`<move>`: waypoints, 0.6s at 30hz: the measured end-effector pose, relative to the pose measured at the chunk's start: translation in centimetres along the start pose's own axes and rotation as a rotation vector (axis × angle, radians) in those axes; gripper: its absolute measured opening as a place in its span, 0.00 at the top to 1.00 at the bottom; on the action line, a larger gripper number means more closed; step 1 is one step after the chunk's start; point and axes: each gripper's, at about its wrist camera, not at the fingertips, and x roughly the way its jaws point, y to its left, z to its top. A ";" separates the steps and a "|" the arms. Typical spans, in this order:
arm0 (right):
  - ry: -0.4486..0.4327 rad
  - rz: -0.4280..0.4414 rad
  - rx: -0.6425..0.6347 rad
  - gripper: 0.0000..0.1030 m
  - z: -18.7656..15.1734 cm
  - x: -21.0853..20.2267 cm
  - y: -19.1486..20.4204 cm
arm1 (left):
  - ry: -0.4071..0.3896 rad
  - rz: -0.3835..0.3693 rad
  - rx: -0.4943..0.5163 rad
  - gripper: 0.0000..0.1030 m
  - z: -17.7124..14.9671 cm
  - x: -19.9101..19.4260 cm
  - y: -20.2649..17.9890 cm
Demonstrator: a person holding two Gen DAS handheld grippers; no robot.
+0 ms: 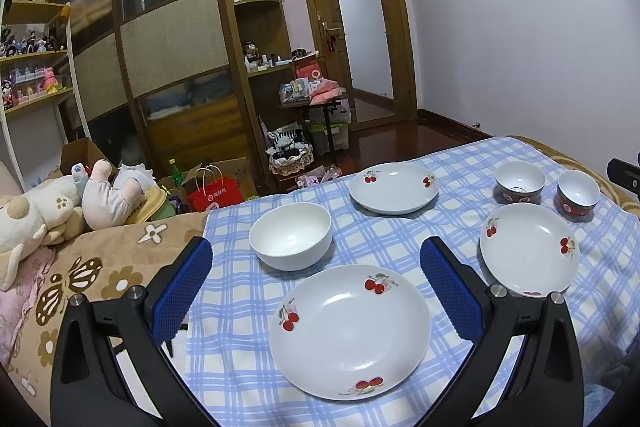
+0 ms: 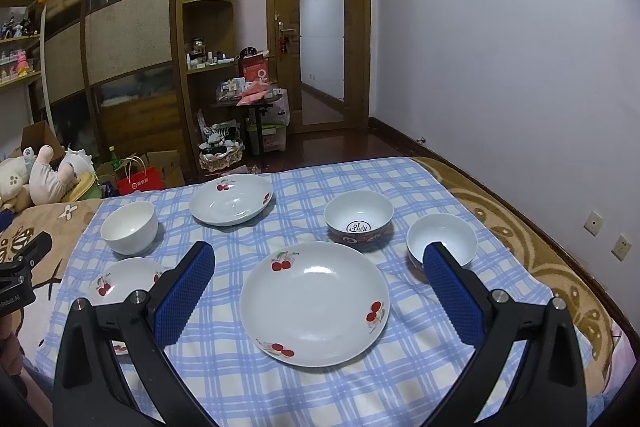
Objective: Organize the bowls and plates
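Six pieces of crockery lie spread in single layer on a blue checked cloth laid over a patterned bedspread, none yet stacked, so by the look of it the sorting has not begun.

The left gripper hovers above the near edge with its blue-padded fingers spread wide and empty. A cherry-printed plate sits framed between them at 6 o'clock in the left wrist view. The wide spread probably suits the plate's rim.

A plain white bowl stands just beyond that plate at 11 o'clock, close to it but apart. A second cherry plate lies at 3 o'clock, a third at 12 o'clock near the cloth's far edge. Two red-patterned bowls stand side by side at 2 o'clock, near each other but not touching.

The right gripper is likewise fully open and holds nothing. It is lined up on the plate at the middle of the right wrist view, which appears to be the one at 3 o'clock for the left. Its right finger partly hides the nearer red bowl.

Like items sit apart from each other, so plates on plates and bowls in bowls seems the likely aim. The soft bedding beneath may let a stack tilt.
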 end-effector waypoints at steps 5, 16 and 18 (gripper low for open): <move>0.002 -0.001 0.003 0.00 -0.2 0.1 -0.1 | 0.001 -0.001 -0.003 0.01 0.0 0.0 0.0; 0.004 -0.004 0.004 0.00 -0.3 0.1 -0.2 | 0.009 -0.006 -0.009 0.01 -0.2 0.2 0.1; 0.004 -0.004 0.004 0.00 -0.3 0.1 -0.2 | 0.010 -0.005 -0.009 0.01 -0.2 0.2 0.1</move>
